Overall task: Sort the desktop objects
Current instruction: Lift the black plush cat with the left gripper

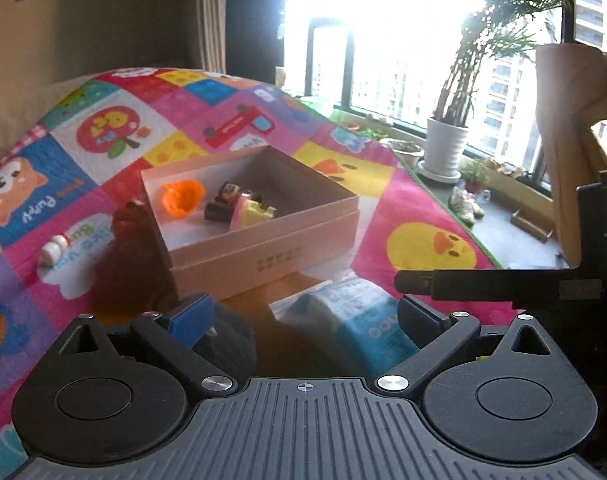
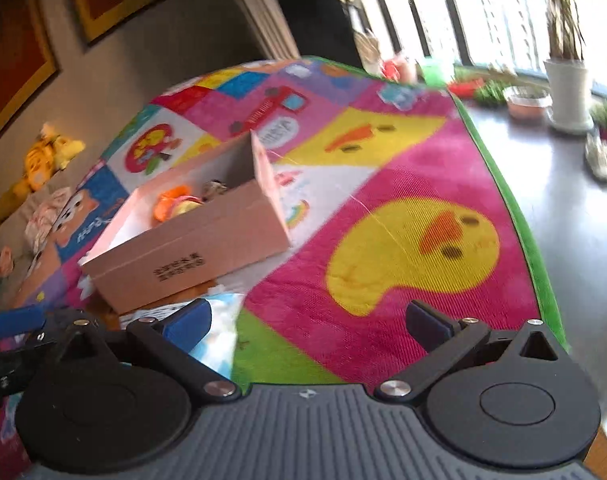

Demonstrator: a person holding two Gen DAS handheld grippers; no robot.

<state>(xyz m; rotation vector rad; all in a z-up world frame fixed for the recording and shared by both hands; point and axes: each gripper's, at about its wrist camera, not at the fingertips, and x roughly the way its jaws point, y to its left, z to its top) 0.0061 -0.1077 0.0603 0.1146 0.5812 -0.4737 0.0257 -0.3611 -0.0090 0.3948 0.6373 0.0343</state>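
While both grippers hang low over the bright patchwork cartoon play mat (image 2: 403, 184), neither one has anything between its blue pads. From the left wrist view, the left gripper (image 1: 303, 316) stands wide apart, its fingers framing a blue-and-white plastic packet (image 1: 355, 316) lying on the mat just in front of it, not touched by either pad as far as I can tell. Just beyond the packet sits the shallow pale pink cardboard box (image 1: 263, 256), open-topped, with printed dark characters on its near wall. Inside it lie an orange plastic toy (image 1: 182, 196), a small dark figure (image 1: 223, 204) and a pink-and-yellow toy (image 1: 249, 214), close together. Left of the box, apart from it, a small white figurine (image 1: 55, 246) lies on the mat. From the right wrist view, the right gripper (image 2: 309, 320) is likewise spread wide, over the mat's yellow duck patch (image 2: 415, 256), to the right of the box and packet. A white potted palm (image 1: 447, 144) stands by the window.
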